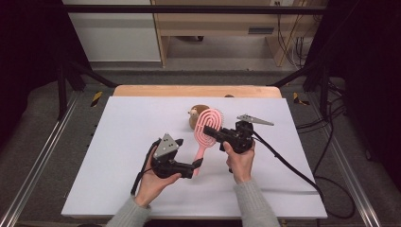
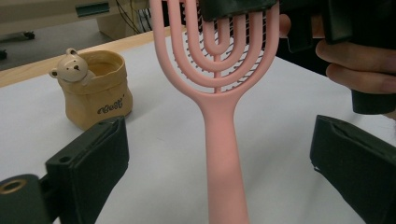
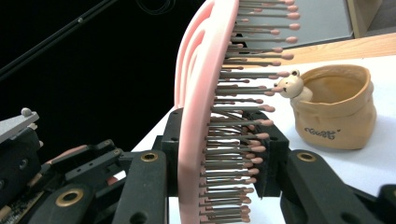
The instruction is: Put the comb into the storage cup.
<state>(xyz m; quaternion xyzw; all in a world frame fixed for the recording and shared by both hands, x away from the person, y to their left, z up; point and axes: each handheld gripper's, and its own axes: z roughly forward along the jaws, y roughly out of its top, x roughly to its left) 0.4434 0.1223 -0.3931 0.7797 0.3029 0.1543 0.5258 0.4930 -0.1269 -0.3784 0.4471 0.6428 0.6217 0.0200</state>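
Note:
A pink hairbrush (image 1: 208, 126) with a looped, open head is held above the white table. My right gripper (image 1: 221, 135) is shut on the brush head; in the right gripper view its pads (image 3: 173, 149) press the head (image 3: 198, 107) from both sides, bristles pointing right. My left gripper (image 1: 195, 165) is open at the handle's lower end. In the left gripper view the handle (image 2: 224, 154) runs up between my two jaws with a wide gap on each side, touching neither. The left gripper (image 2: 219, 128) holds nothing.
A small tan pouch with a bear figure (image 1: 195, 116) stands just behind the brush, also seen in the left gripper view (image 2: 95, 88) and the right gripper view (image 3: 334, 107). The white table sheet (image 1: 123, 142) ends at a wooden edge (image 1: 156, 91). Cables trail off right.

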